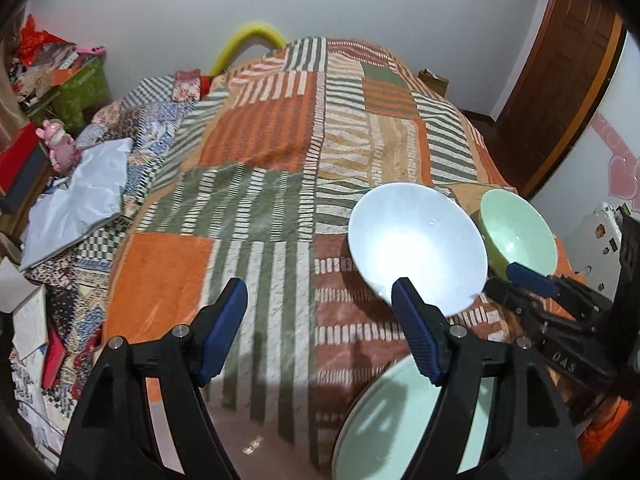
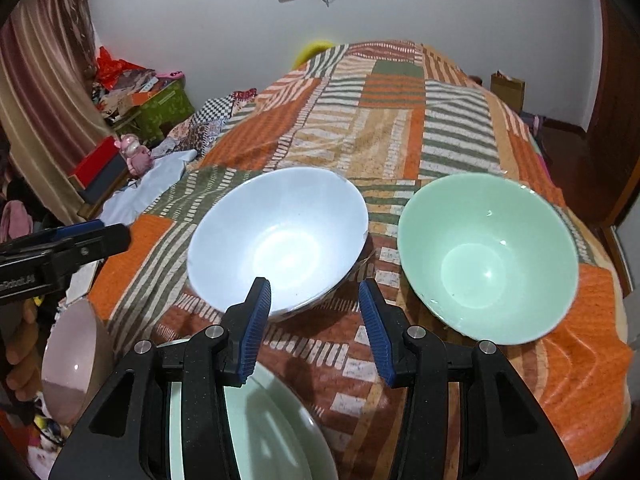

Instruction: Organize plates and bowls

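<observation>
nothing looks sorted yet, as far as i can tell from where i stand. on the bed (image 2: 400, 128), spread with its orange, green and white patchwork blanket, the pale blue bowl (image 2: 276, 240) sits near the foot edge and the green bowl (image 2: 486, 258) sits just beside it toward the right-hand edge, the two rims close but apart, neither nested in the other. closer still, at the very foot edge, a pale green plate (image 2: 276, 432) lies flat and partly hidden under the grippers, with nothing stacked on it that i can see. off the left side of the bed a pinkish bowl (image 2: 74, 360) shows at the margin of the right wrist view, tilted, and i cannot tell what carries it. the right gripper (image 2: 314, 334) hangs over the near rim of the blue bowl with its fingers apart, one tip over the rim, gripping nothing. the left gripper (image 1: 320, 332) hovers beside it with its fingers spread wide and empty, over bare blanket and the plate's edge. so i'd judge the job barely begun: the bowls want stacking and the plate wants its place, and the blue bowl looks the likely first pick.
</observation>
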The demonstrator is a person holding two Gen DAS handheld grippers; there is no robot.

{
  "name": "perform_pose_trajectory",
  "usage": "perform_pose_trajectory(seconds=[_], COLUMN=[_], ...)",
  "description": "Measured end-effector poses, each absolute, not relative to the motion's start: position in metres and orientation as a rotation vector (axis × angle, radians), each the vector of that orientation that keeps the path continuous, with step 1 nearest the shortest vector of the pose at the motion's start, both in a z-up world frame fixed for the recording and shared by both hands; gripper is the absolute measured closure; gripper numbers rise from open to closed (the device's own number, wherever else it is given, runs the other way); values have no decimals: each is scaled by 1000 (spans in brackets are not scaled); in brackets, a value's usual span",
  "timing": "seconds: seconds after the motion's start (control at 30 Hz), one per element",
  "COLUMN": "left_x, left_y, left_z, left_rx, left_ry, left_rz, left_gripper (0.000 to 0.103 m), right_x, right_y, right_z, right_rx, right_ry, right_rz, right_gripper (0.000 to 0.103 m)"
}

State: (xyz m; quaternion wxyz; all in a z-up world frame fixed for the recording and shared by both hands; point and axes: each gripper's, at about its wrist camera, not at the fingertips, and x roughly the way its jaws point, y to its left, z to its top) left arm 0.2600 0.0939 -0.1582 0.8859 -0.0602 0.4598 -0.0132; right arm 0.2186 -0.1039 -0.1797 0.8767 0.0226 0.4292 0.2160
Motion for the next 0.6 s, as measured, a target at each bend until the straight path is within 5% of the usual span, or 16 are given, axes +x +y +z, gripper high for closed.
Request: perform_pose_trajectory(seconds=[0.3, 0.6], left_x=[301, 321], left_y=[79, 62], left_z=[-193, -214], left_rx=[-115, -78], left_ry=[1028, 1082], left_rz=[-64, -108], left_gripper=[30, 50], right_x=[233, 244], right_y=[-101, -97], right_z=[-194, -198], right_rx=[85, 109], right_ry=[963, 1001], right_rz=[453, 457], right_gripper=[60, 61])
